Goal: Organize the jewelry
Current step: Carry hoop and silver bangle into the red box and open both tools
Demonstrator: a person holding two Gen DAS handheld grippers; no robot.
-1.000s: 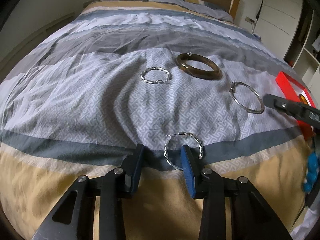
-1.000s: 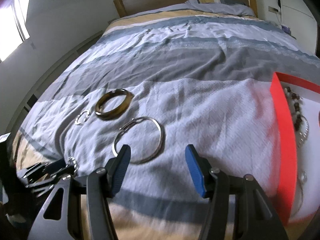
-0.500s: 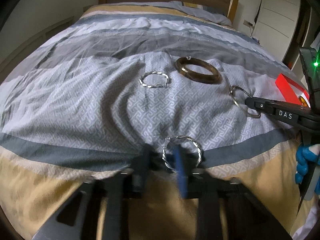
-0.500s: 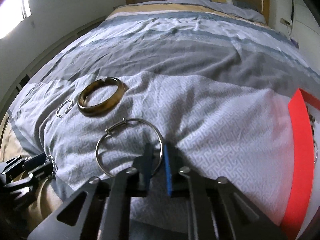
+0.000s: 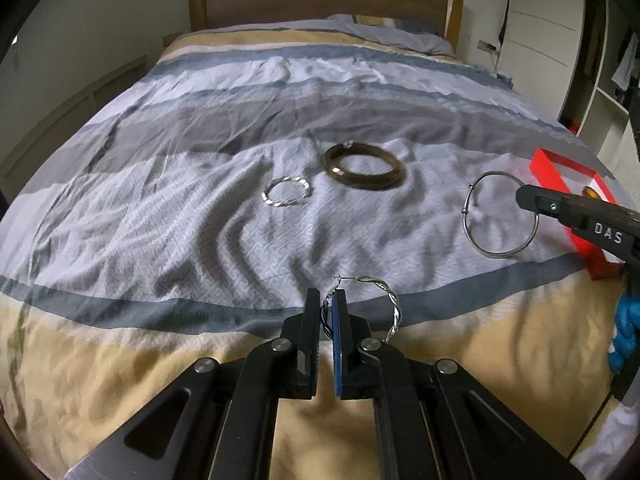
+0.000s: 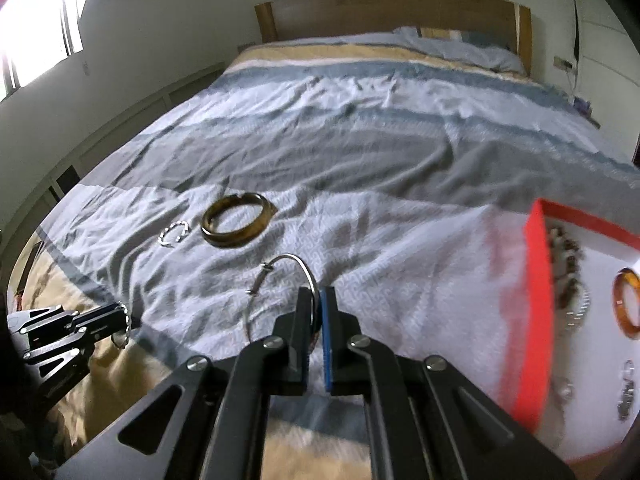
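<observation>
My left gripper (image 5: 326, 304) is shut on a twisted silver hoop earring (image 5: 390, 304) and holds it above the striped bedspread; the same gripper with the earring shows in the right wrist view (image 6: 116, 314). My right gripper (image 6: 318, 302) is shut on a thin plain silver bangle (image 6: 280, 264), lifted off the bed; the bangle also shows in the left wrist view (image 5: 476, 212). A brown bangle (image 5: 364, 166) and a second twisted hoop (image 5: 286, 192) lie on the bed further off.
A red-rimmed white tray (image 6: 538, 312) at the right holds several pieces: an amber ring (image 6: 626, 300), a bead bracelet, chains. The wooden headboard (image 5: 324, 0) is at the far end. White cupboards (image 5: 544, 32) stand to the right.
Both grippers closed from open: the left on the twisted earring, the right on the thin bangle. Both have risen off the bedspread with their pieces.
</observation>
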